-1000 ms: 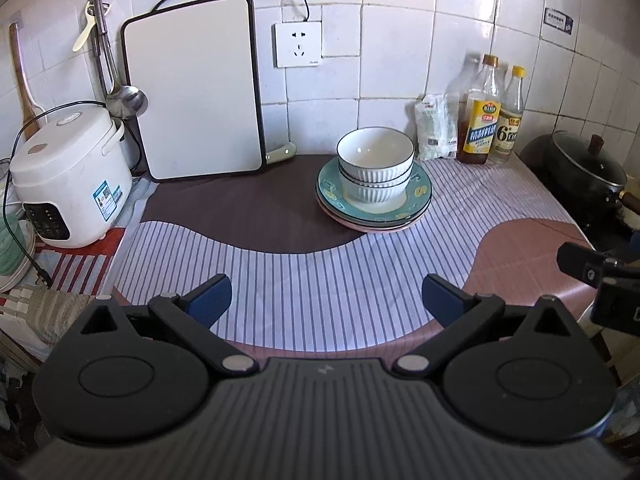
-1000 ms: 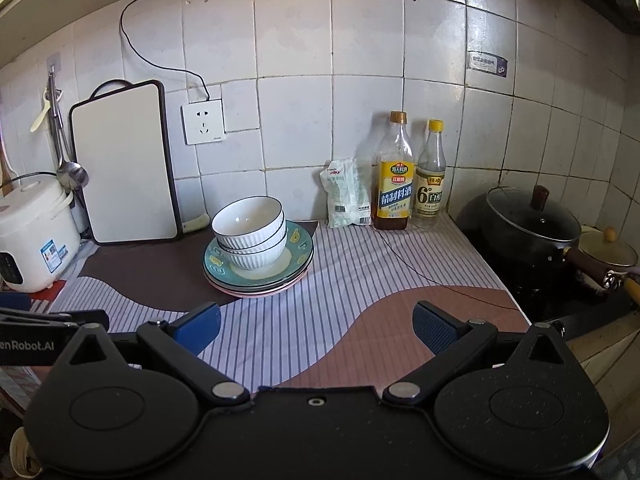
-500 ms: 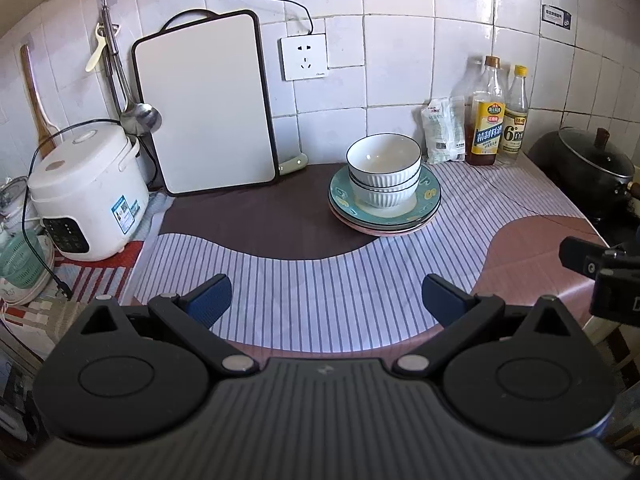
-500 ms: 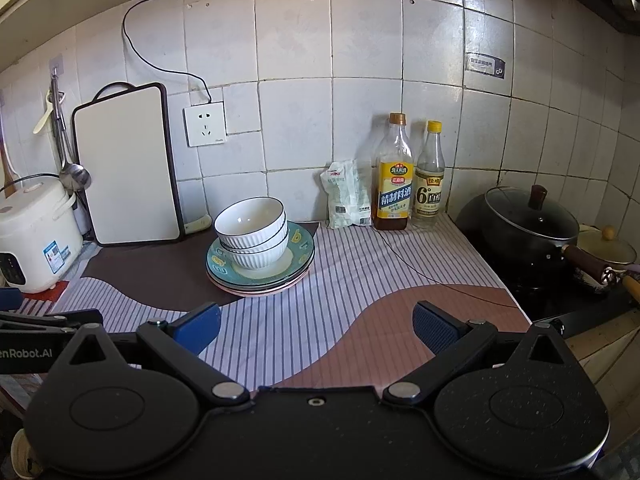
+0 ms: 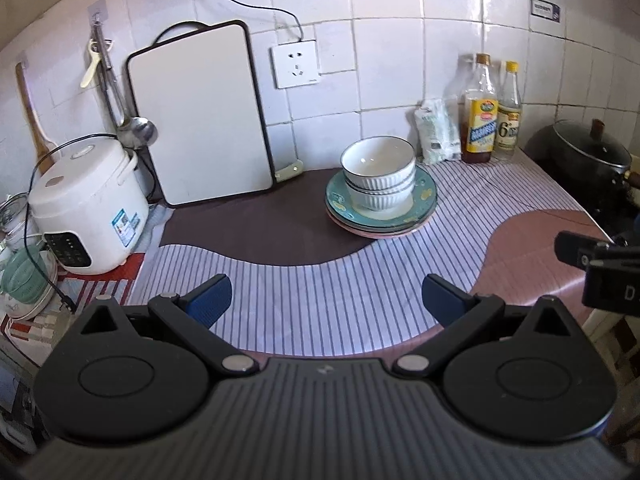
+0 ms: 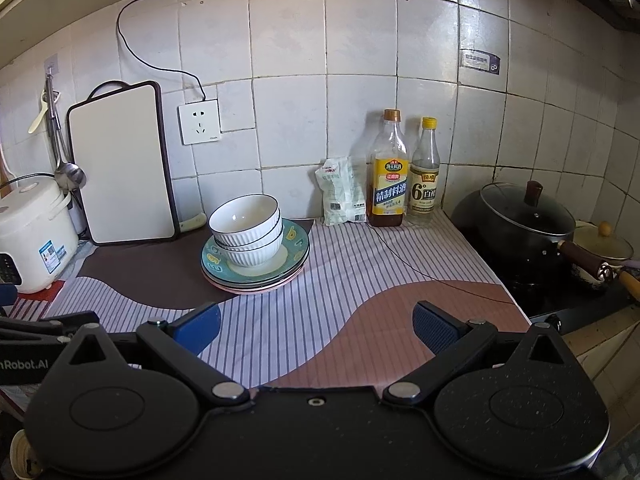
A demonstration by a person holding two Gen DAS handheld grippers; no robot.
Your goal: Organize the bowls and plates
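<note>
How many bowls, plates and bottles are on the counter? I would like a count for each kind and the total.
Bowls: 2, nested, white
Plates: 3 by the visible rims, stacked under the bowls
Bottles: 2, by the wall
Total: 7

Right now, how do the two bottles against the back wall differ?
The brown-capped bottle is taller and broader than the yellow-capped bottle. The brown-capped one holds dark liquid low in it under a yellow-and-blue label; the yellow-capped one looks clear, with a pale label showing a large 6. Both stand upright, side by side, on the striped cloth by the tiled wall.
</note>
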